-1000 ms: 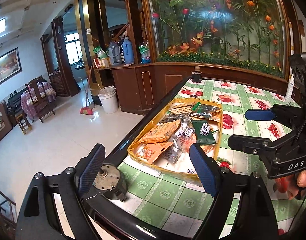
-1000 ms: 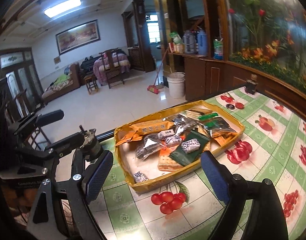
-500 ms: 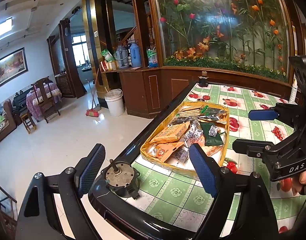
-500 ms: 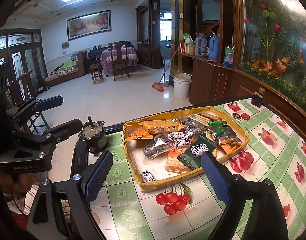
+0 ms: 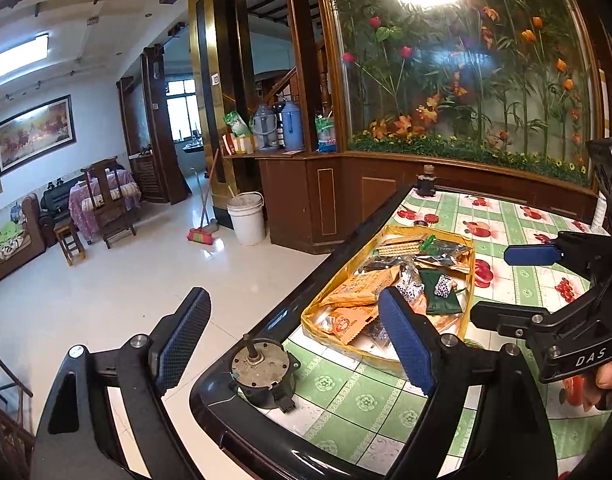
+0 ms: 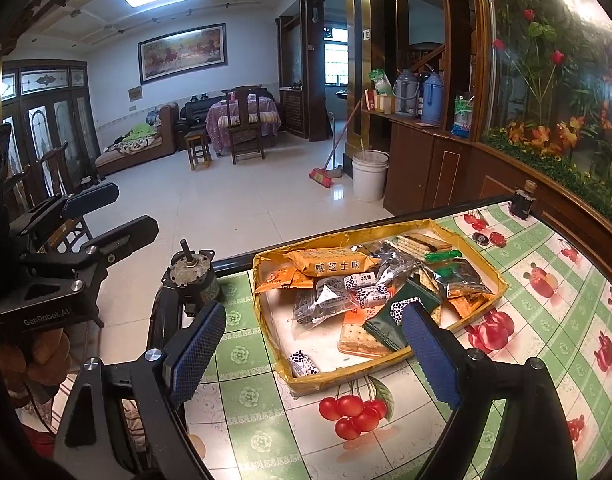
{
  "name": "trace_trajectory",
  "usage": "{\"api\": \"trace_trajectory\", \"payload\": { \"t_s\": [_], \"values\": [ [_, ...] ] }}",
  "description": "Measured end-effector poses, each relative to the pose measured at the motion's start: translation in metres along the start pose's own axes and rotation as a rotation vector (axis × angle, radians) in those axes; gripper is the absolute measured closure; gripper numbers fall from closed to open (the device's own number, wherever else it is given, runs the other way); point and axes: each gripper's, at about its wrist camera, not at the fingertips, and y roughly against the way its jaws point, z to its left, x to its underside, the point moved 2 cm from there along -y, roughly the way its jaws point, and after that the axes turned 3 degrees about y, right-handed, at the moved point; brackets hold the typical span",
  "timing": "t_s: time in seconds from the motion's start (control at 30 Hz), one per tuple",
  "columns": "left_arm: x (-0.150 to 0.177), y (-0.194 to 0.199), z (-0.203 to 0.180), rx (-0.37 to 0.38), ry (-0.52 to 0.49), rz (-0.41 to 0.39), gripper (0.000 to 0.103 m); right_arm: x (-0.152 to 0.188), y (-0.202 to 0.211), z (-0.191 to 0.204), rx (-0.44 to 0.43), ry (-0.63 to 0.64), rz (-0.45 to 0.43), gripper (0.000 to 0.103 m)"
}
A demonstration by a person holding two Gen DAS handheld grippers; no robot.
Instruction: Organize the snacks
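Note:
A shallow yellow cardboard tray lies on the green checked tablecloth, also in the left wrist view. In it are an orange packet, a cracker pack, a dark green packet, silver wrappers and small black-and-white sweets. My right gripper hangs open just in front of the tray's near end, nothing between its fingers. My left gripper is open and empty over the table's corner, left of the tray. Each gripper shows in the other's view: the right, the left.
A small metal motor stands on the table's near corner by the black rim. A dark little bottle and two bottle caps sit beyond the tray. Past the table edge the floor holds a white bucket and a broom.
Both views have tipped and rolled a little, so the tray sits farther right and smaller in the left wrist view. Both grippers stay open and nothing in the tray has moved.

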Motion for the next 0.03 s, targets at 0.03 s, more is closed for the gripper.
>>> {"api": "trace_trajectory", "payload": {
  "t_s": [0.03],
  "values": [
    [-0.0003, -0.0006, 0.0002, 0.009, 0.004, 0.008, 0.016, -0.0004, -0.0008, 0.0003, 0.000, 0.001, 0.001, 0.012]
  ]
}}
